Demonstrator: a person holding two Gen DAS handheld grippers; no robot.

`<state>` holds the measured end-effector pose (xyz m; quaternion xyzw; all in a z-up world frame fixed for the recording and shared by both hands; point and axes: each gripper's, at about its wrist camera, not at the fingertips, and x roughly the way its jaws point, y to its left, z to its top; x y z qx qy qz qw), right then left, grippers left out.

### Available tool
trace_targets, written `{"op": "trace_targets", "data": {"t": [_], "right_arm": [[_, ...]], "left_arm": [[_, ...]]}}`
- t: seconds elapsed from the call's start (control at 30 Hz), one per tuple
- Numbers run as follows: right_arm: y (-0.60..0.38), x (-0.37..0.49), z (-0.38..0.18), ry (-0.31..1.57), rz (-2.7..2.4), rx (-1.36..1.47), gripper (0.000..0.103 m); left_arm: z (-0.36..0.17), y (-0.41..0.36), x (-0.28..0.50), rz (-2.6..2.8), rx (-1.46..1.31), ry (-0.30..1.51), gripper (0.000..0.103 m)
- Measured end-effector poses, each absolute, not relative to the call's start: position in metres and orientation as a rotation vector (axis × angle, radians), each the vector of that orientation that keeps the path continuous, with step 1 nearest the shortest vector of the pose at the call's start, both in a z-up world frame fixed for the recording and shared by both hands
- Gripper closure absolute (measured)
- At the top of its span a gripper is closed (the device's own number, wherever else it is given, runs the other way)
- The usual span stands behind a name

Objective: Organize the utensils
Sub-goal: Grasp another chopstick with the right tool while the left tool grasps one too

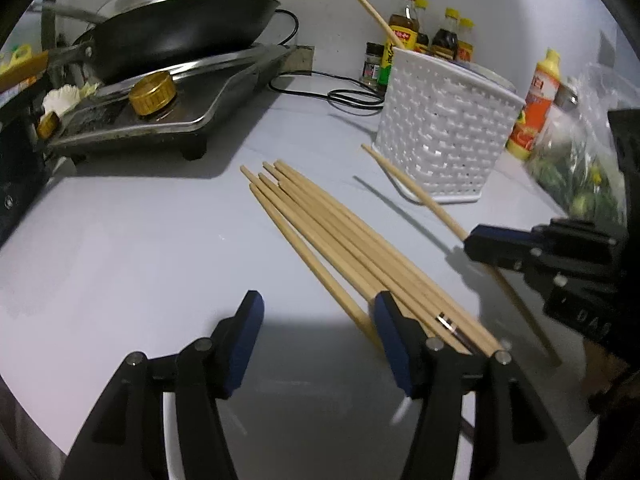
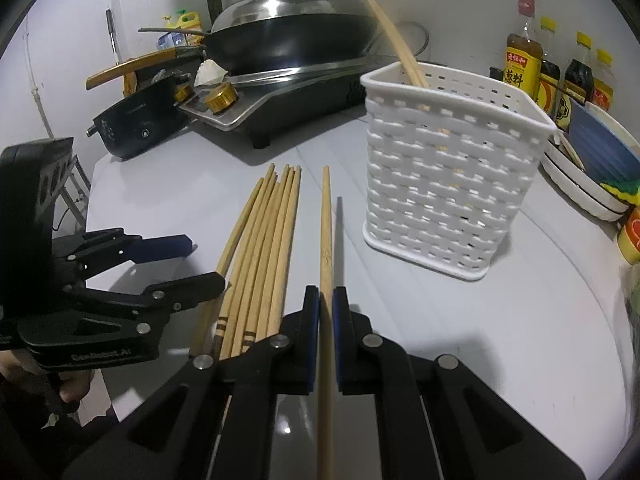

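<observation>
Right hand-held gripper (image 2: 327, 300) pinches one chopstick (image 2: 326, 224); roughly seven chopsticks (image 2: 264, 248) lie loose.

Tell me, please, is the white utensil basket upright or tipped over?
Upright. The white utensil basket stands on its base on the counter, open rim up, with chopsticks leaning out of it.

1. My right gripper (image 2: 326, 312) hides part of the single chopstick (image 2: 326, 224); its rear end leaves the frame.
2. My left finger (image 1: 394, 332) covers the chopstick pile (image 1: 336, 236) ends.
3. Bottle labels (image 1: 402, 36) are too small to read.
</observation>
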<state>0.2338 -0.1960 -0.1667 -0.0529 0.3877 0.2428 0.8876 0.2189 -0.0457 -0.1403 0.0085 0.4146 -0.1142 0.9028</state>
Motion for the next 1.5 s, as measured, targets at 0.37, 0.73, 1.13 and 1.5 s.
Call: {"op": "trace_targets", "data": {"t": [0.37,0.73,1.13,1.5], "right_arm": [[-0.204,0.229,-0.165,0.787,0.536,-0.084,0.097],[-0.208,0.227,-0.159,0.762,0.552,-0.067,0.097],[-0.213,0.224,-0.153,0.738,0.559,-0.057,0.097],[-0.217,0.215,-0.147,0.722,0.556,-0.061,0.097]], "left_arm": [[-0.141,-0.043,0.215,-0.221,0.134,0.873,0.035],[-0.139,-0.034,0.241,-0.265,0.113,0.896,0.067],[-0.137,-0.047,0.233,-0.355,0.203,0.921,0.092],[-0.138,-0.029,0.218,-0.304,0.063,0.902,0.097]]}}
